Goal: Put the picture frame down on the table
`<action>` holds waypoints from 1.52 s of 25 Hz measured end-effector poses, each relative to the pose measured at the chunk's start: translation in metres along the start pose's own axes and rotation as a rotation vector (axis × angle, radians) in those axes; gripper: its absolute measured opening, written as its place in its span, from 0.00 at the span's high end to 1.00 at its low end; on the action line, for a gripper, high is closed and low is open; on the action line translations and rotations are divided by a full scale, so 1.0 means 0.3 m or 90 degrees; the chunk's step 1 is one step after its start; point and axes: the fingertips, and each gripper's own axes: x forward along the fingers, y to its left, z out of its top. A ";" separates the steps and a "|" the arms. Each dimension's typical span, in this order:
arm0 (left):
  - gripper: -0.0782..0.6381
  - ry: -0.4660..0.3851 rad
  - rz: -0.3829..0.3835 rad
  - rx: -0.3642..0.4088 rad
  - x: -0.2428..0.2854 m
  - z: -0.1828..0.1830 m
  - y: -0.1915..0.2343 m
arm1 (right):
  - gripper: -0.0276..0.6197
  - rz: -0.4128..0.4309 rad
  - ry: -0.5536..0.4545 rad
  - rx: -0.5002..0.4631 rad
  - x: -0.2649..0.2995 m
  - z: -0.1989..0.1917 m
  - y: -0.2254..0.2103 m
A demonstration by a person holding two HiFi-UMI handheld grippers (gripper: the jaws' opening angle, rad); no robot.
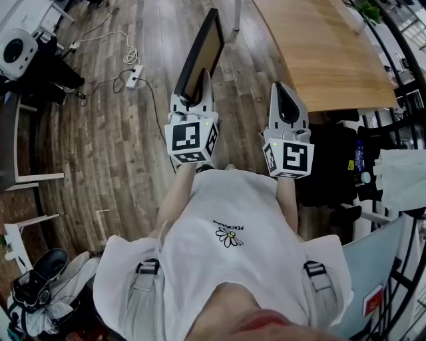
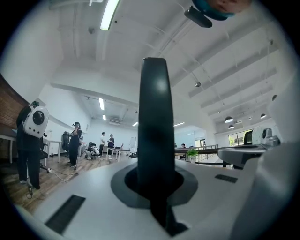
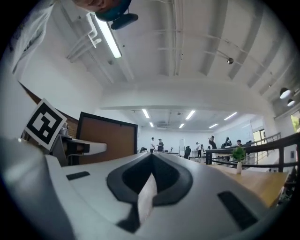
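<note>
Head view: steeply down from overhead, close on left tool [image 1: 194, 93] and right tool [image 1: 285, 98]. Left tool view: level along its jaws, black-rimmed brown picture frame [image 2: 157, 117] right up close. Right tool view: angled slightly upward, sharing that frame and the pale wooden bench [image 3: 262, 182] with overhead.

Open-plan office / lab-type workspace, not a home. Wood-plank floor [image 1: 113, 146] w/ power strip [image 1: 135, 76] & loose cables [image 1: 126, 50]. Long wood table [image 1: 326, 53] far right. High white ceiling w/ tube lights [image 2: 108, 14] & exposed conduit, pendant lamps [image 2: 228, 119] at right. Brick wall [image 2: 7, 108] at left. Far end: several people [image 2: 75, 143] standing by rows of desks [image 2: 117, 151]. Small potted plant [image 3: 238, 154] on a tabletop, window [image 2: 236, 138] far right.
</note>
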 end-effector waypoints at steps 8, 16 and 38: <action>0.86 -0.015 -0.016 0.013 0.013 0.004 -0.037 | 0.94 0.021 0.015 -0.044 -0.021 -0.034 0.034; 0.86 -0.033 -0.023 -0.008 0.039 0.025 -0.036 | 0.94 -0.011 0.013 -0.028 -0.052 -0.021 -0.019; 0.86 -0.034 -0.129 -0.167 0.768 -0.095 0.094 | 0.94 -0.079 0.050 -0.127 0.516 -0.134 -0.173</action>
